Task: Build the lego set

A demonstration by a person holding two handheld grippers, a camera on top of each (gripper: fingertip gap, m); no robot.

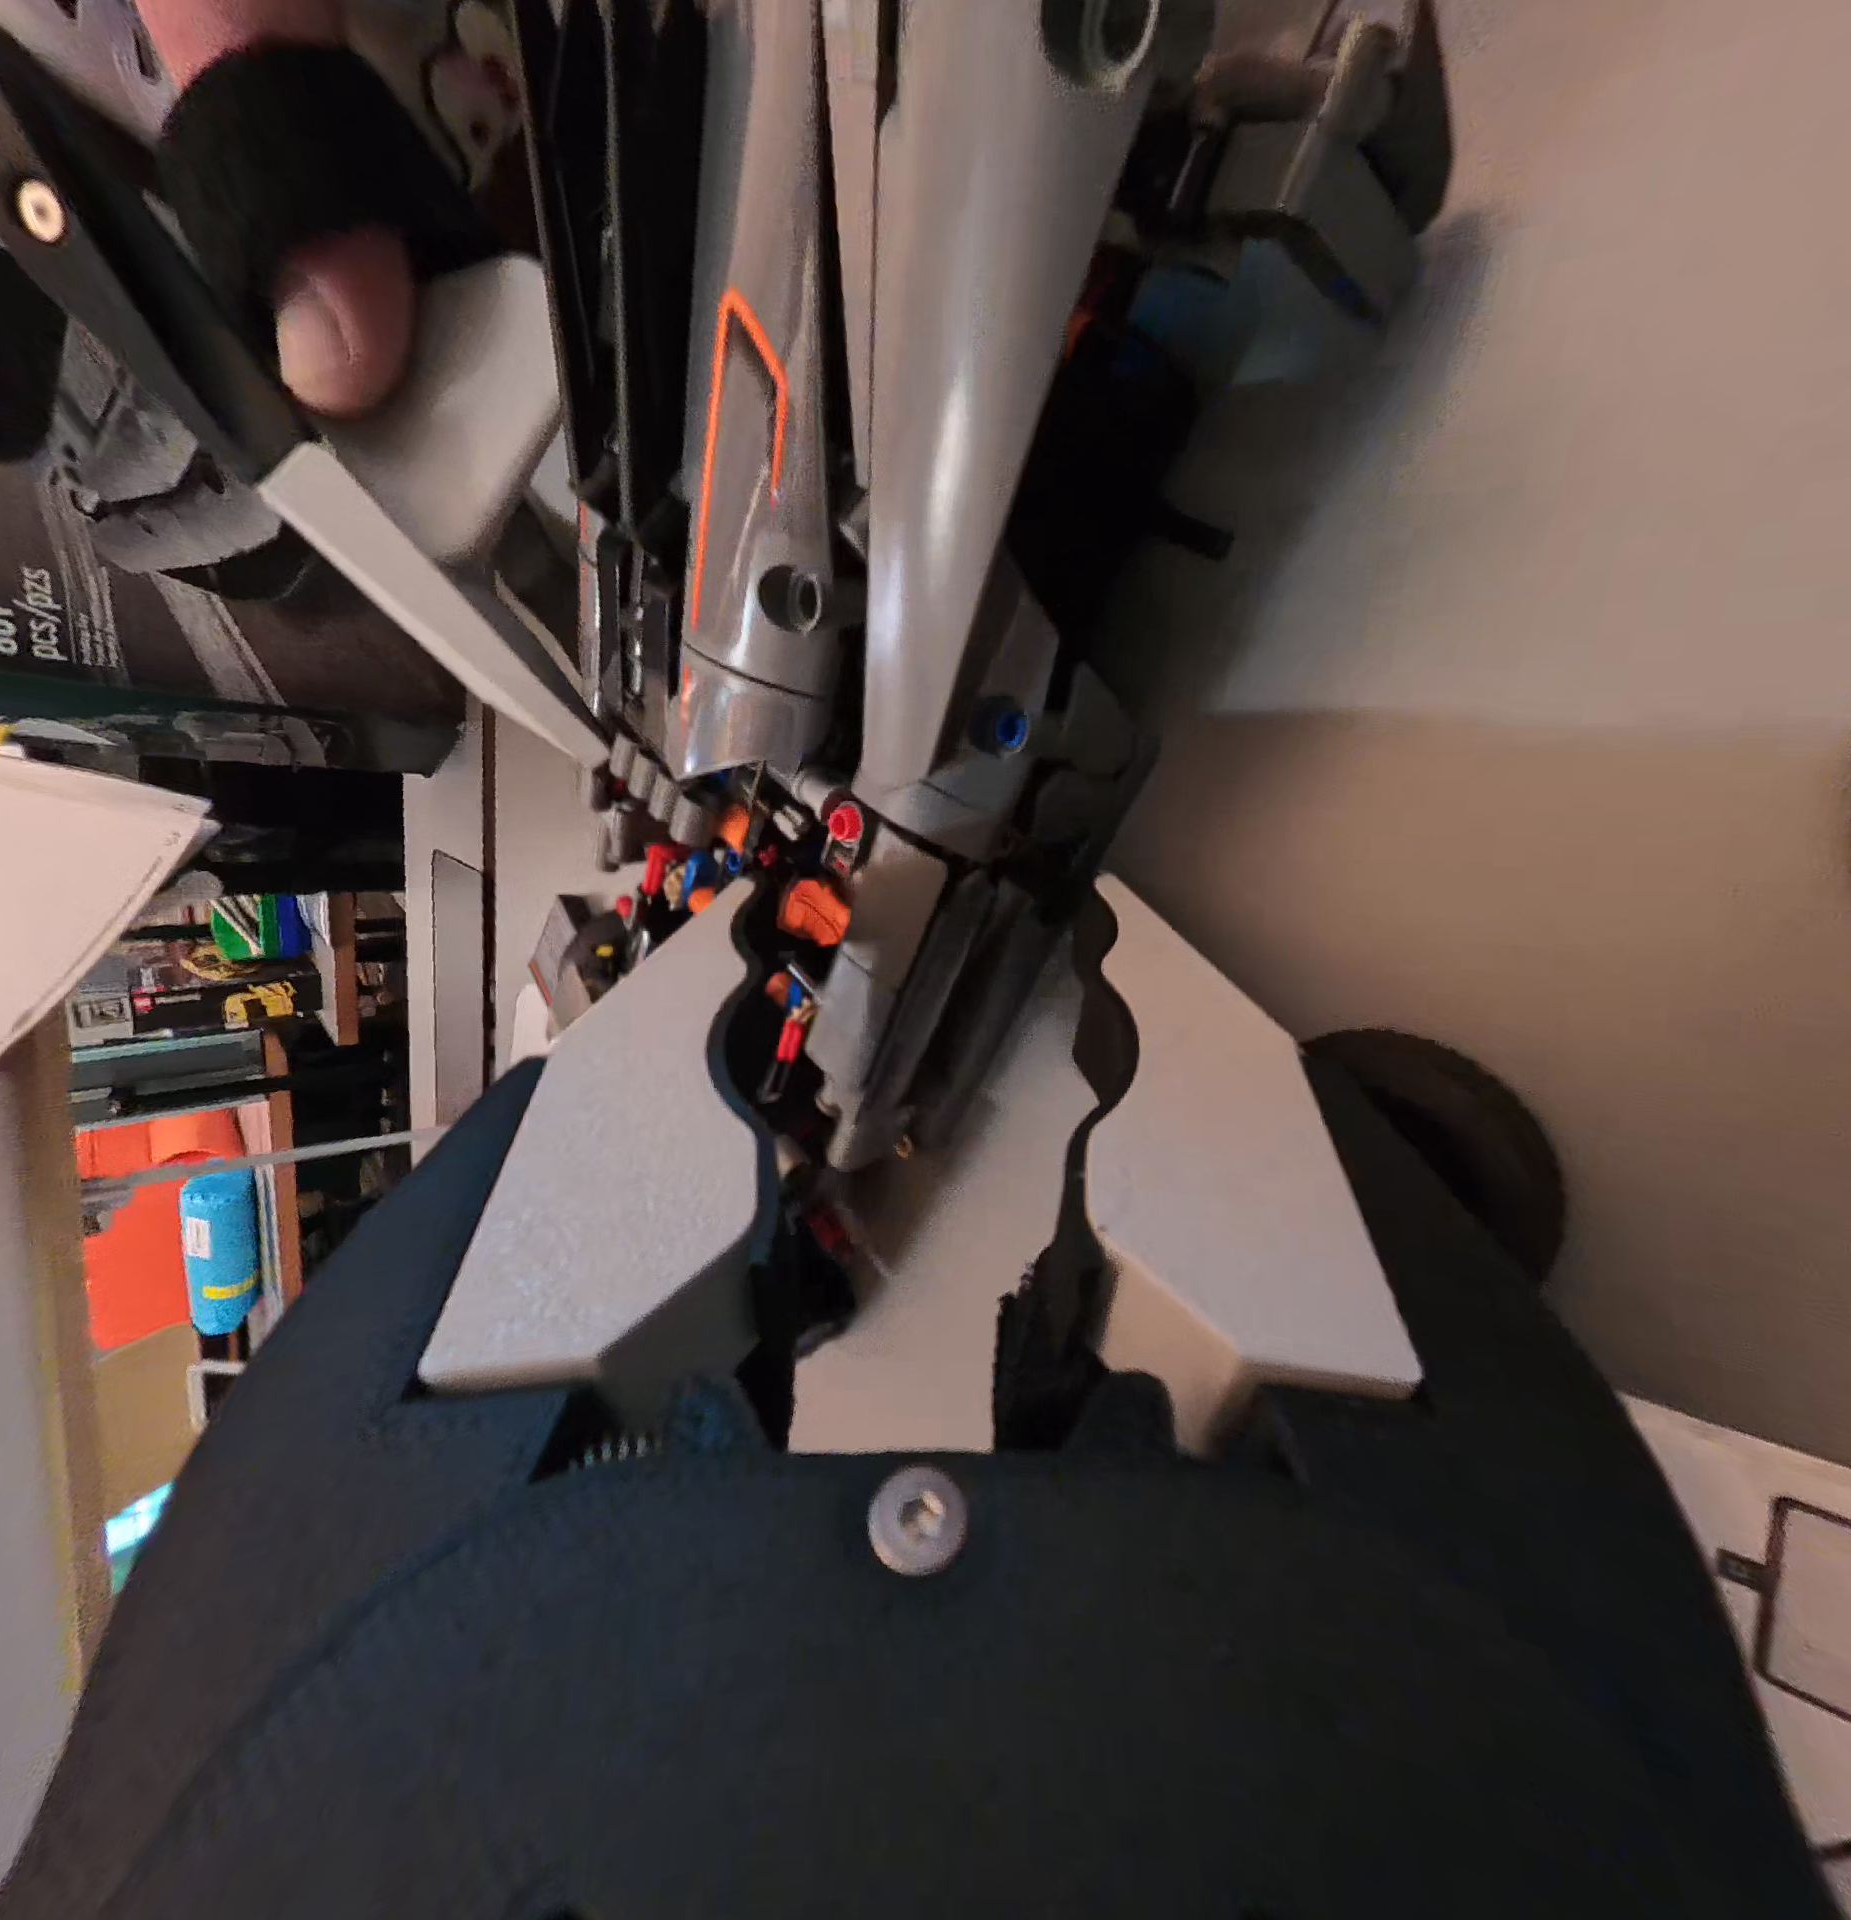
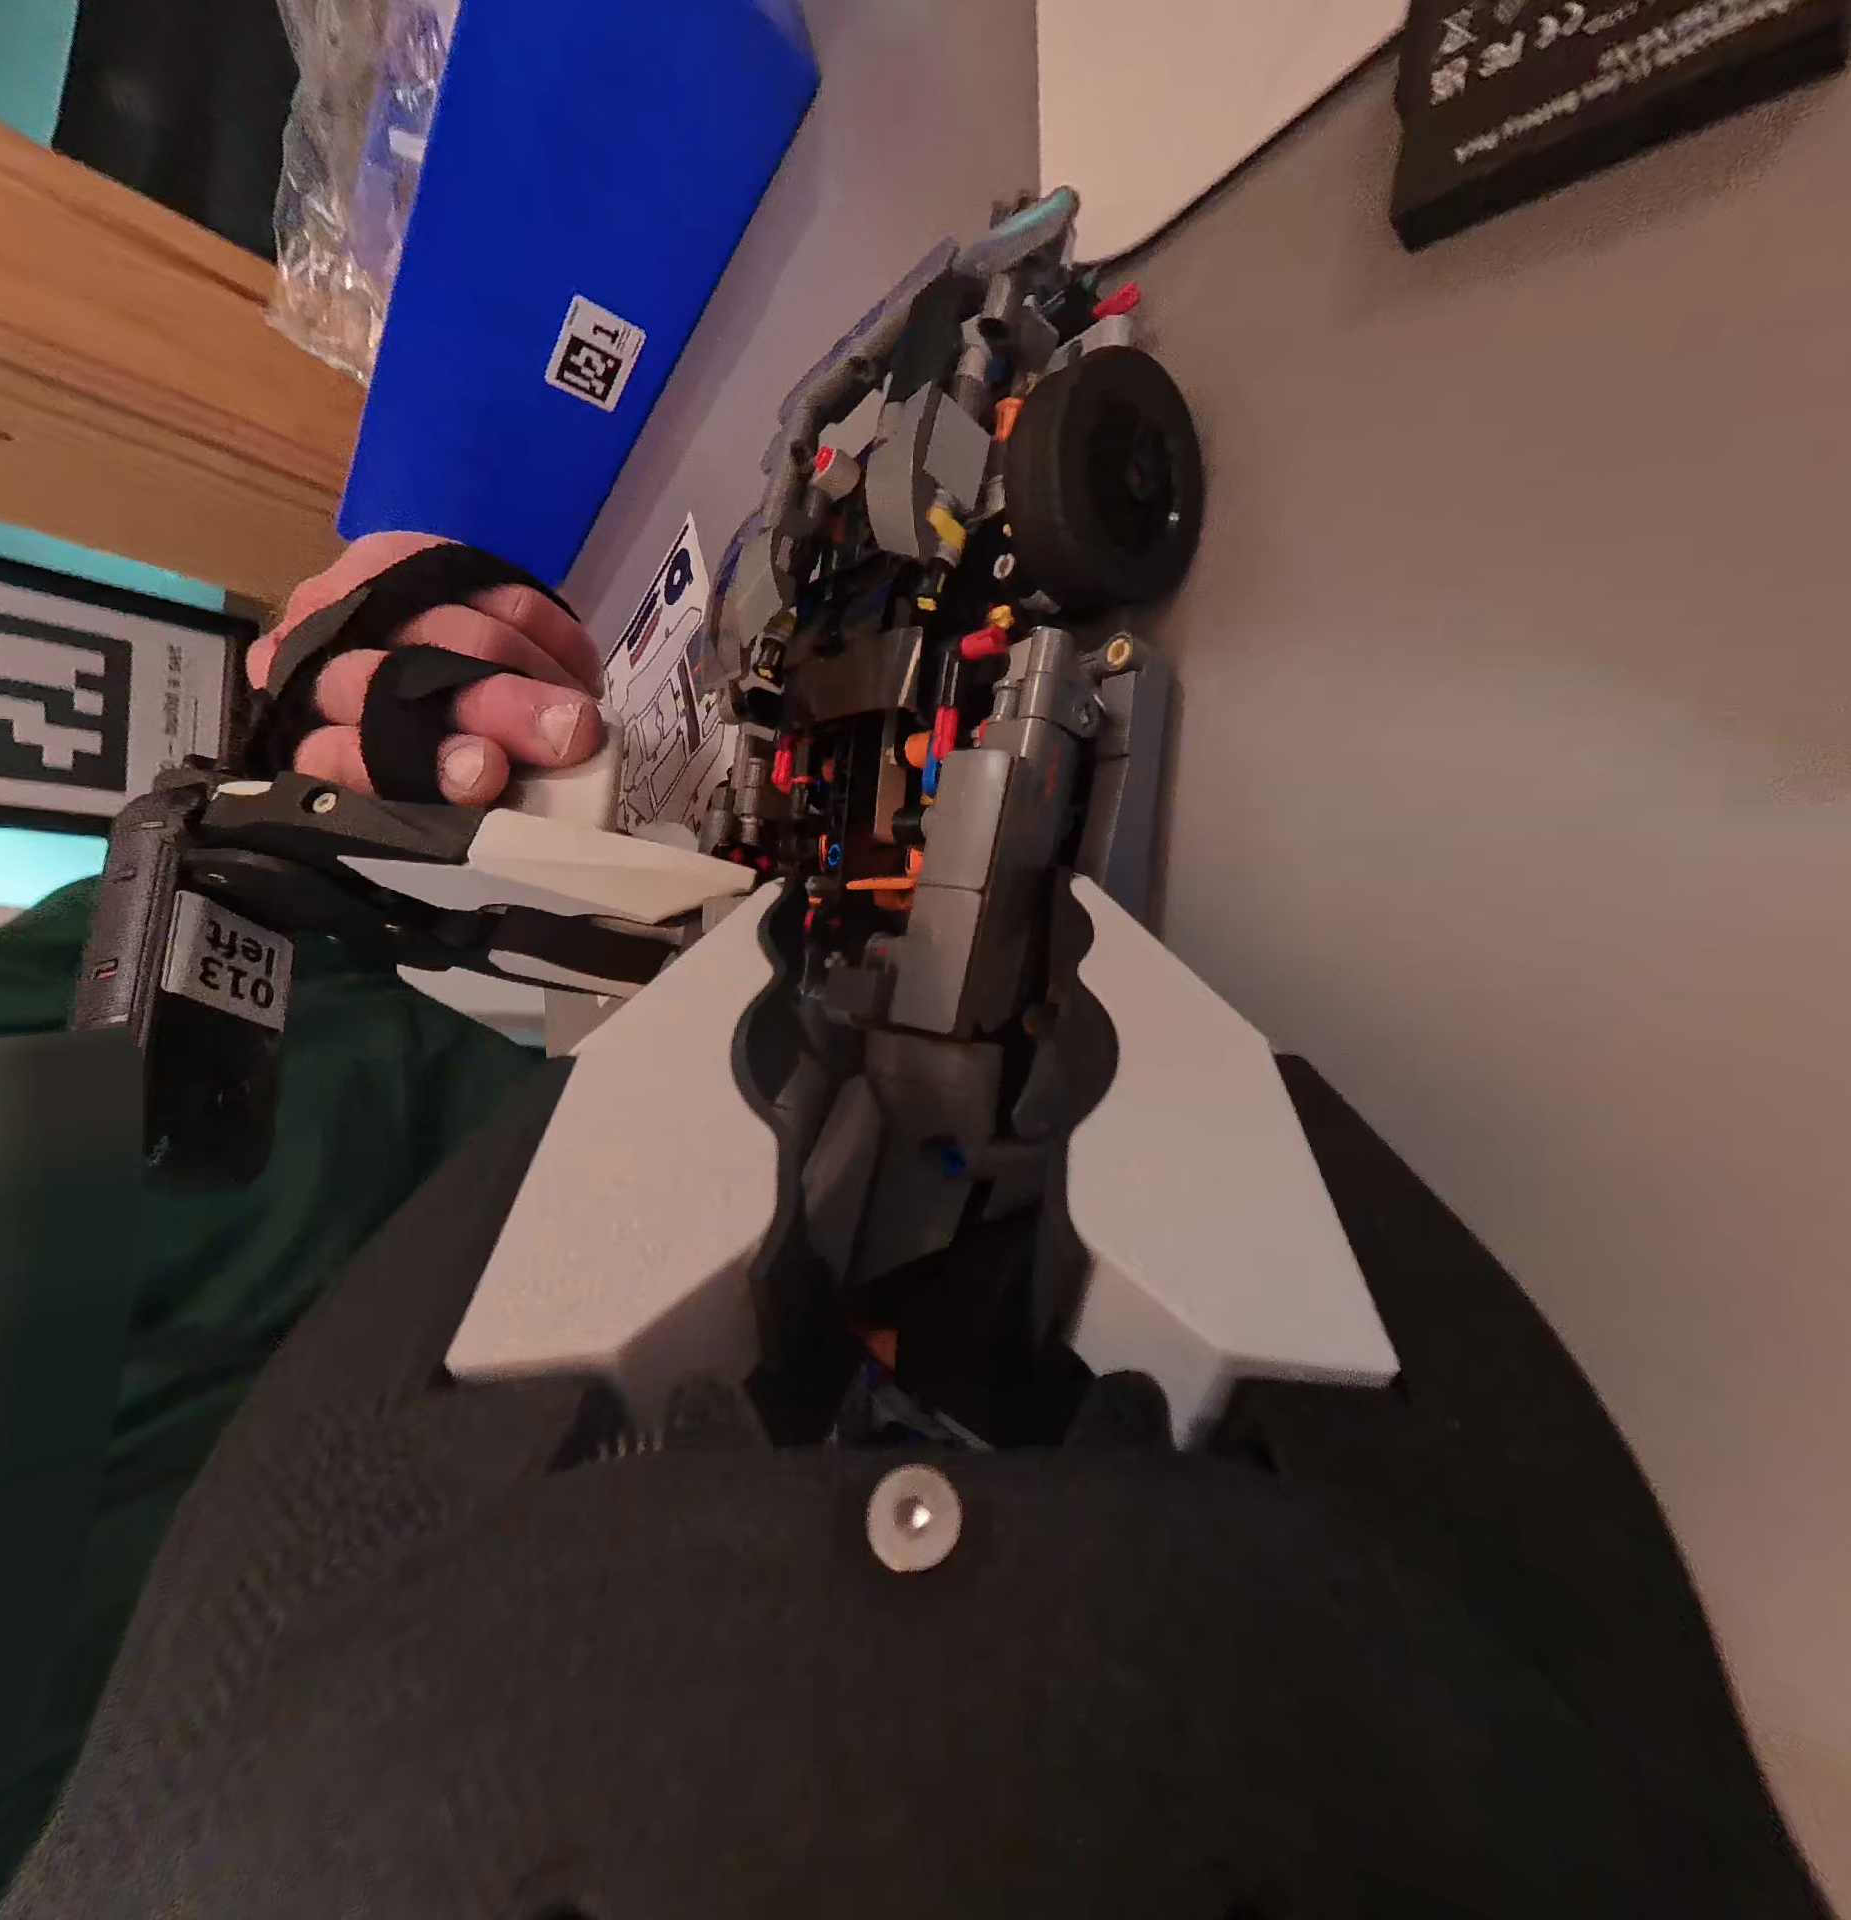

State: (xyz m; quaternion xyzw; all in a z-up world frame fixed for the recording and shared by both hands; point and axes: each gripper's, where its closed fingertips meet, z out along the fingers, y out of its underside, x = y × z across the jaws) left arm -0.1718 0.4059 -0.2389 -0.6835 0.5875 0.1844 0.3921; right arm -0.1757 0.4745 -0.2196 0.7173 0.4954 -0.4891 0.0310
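Observation:
The grey lego car (image 2: pixel 962 831), with orange, red and blue pins showing inside, lies tipped on its side against the grey table (image 2: pixel 1523 935). A black wheel (image 2: pixel 1108 478) sits at its far end. My right gripper (image 2: pixel 926 899) is shut on the car's body, one white finger on each side. My left gripper (image 1: pixel 921 888) is shut on the car (image 1: pixel 931 499) nearer the wheel (image 1: pixel 1440 1143). The left gripper also shows in the right wrist view (image 2: pixel 713 894), reaching in from the left with a hand on it. A finger of the right gripper (image 1: pixel 433 582) touches the car's long panels.
A blue box (image 2: pixel 578 260) and a wooden shelf (image 2: pixel 121 364) stand behind the car. A printed sheet (image 2: pixel 661 675) lies beside it. A black box (image 2: pixel 1607 94) lies on the table. The dark set box (image 1: pixel 121 623) and shelves with boxes (image 1: pixel 225 987) are at the left.

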